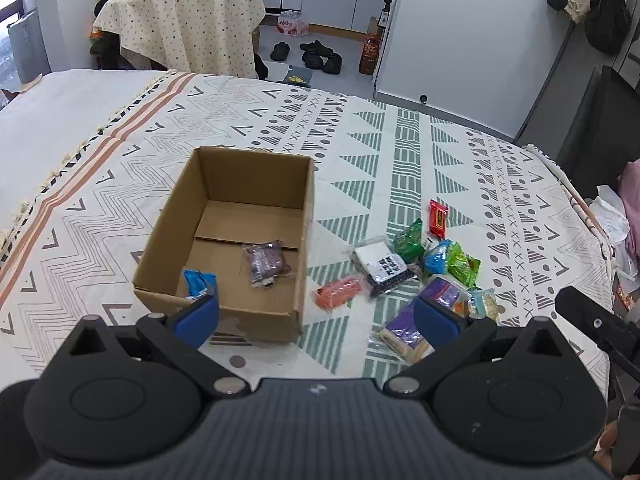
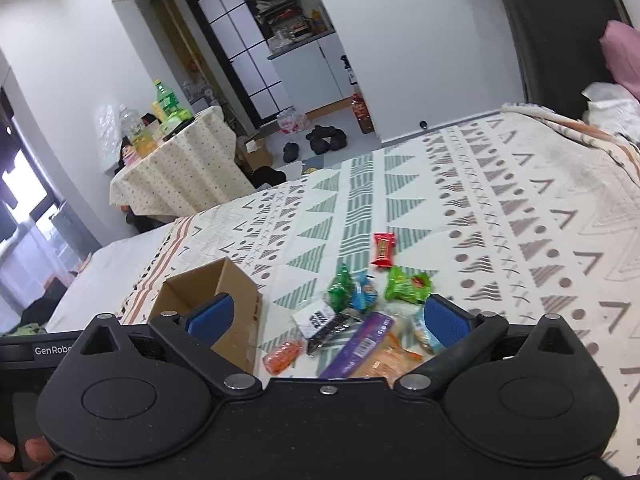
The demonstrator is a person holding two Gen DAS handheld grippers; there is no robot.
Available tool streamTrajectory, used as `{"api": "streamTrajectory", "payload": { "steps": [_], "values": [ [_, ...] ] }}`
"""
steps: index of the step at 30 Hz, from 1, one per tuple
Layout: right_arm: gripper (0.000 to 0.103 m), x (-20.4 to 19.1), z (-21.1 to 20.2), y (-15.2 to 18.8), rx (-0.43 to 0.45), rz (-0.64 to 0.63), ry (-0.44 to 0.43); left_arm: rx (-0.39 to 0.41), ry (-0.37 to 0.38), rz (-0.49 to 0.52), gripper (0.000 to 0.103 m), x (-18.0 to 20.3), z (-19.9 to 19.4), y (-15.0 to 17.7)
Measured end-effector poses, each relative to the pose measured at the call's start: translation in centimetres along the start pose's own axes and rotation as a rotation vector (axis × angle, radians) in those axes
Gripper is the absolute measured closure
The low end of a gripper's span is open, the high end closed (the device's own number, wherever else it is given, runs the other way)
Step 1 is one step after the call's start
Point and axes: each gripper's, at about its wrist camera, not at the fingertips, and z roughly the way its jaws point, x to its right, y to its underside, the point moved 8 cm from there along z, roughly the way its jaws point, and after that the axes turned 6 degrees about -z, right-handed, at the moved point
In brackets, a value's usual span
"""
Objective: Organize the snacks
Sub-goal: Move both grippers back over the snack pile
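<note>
An open cardboard box (image 1: 256,172) stands on the patterned bedspread; it also shows in the right wrist view (image 2: 240,292). Inside lie a dark purple snack pack (image 1: 266,262) and a blue pack (image 1: 200,282). A pile of snacks lies right of the box: red bar (image 1: 438,218) (image 2: 383,250), orange pack (image 1: 338,292) (image 2: 282,354), black-and-white pack (image 1: 384,266) (image 2: 320,320), green packs (image 1: 408,240) (image 2: 408,284), purple pack (image 1: 440,292) (image 2: 360,344). My left gripper (image 1: 316,316) is open and empty above the box's near right corner. My right gripper (image 2: 326,320) is open and empty above the pile.
The bedspread (image 1: 400,152) covers a bed. Beyond its far edge stand a cloth-covered table (image 1: 180,20) with bottles, and shoes (image 1: 320,56) on the floor. A dark headboard (image 2: 560,20) and pink bedding (image 2: 622,52) lie at the right.
</note>
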Motion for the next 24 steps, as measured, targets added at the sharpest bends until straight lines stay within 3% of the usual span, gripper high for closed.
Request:
{"api": "streamTrajectory", "payload": {
  "steps": [24],
  "values": [
    [0.001,9.5,-1.8,3.2,-0.024,0.180,-0.039,-0.033,-0.060,-0.088,0.001,8.6,3.2,4.2]
  ]
}}
